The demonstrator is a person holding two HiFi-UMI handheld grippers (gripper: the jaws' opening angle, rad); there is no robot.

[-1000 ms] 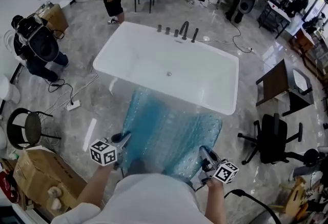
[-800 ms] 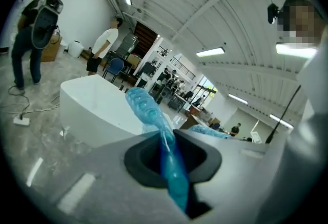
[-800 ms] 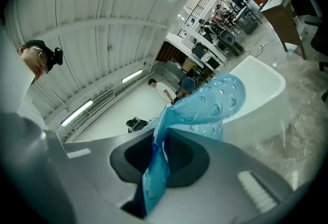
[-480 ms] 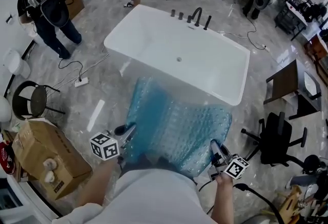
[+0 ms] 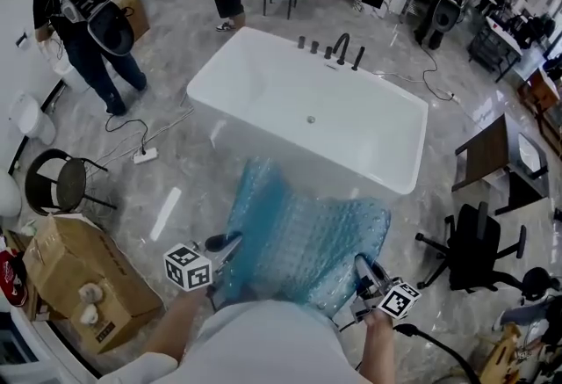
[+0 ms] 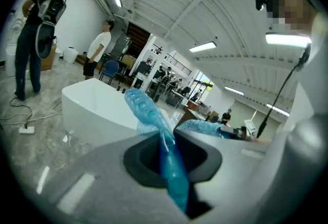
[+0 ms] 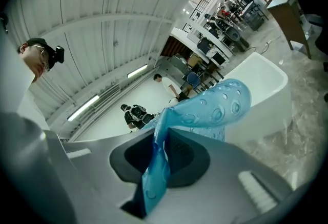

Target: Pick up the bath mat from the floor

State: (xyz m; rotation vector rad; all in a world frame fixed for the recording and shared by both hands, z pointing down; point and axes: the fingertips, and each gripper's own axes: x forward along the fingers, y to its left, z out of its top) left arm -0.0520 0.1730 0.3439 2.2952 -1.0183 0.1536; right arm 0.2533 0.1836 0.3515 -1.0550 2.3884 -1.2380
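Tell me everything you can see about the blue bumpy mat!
The bath mat is see-through blue, soft-looking plastic covered in round bumps. It is wavy, not flat, and spreads out toward the white bathtub. The left tool and right tool each pinch a near corner.

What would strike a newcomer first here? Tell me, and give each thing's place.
A translucent blue bubbled bath mat fills the lower middle of the head view. Its near edge is clamped at one side by the left gripper and at the other by the right gripper. Just beyond it a large white freestanding bathtub stands on the grey marble floor.
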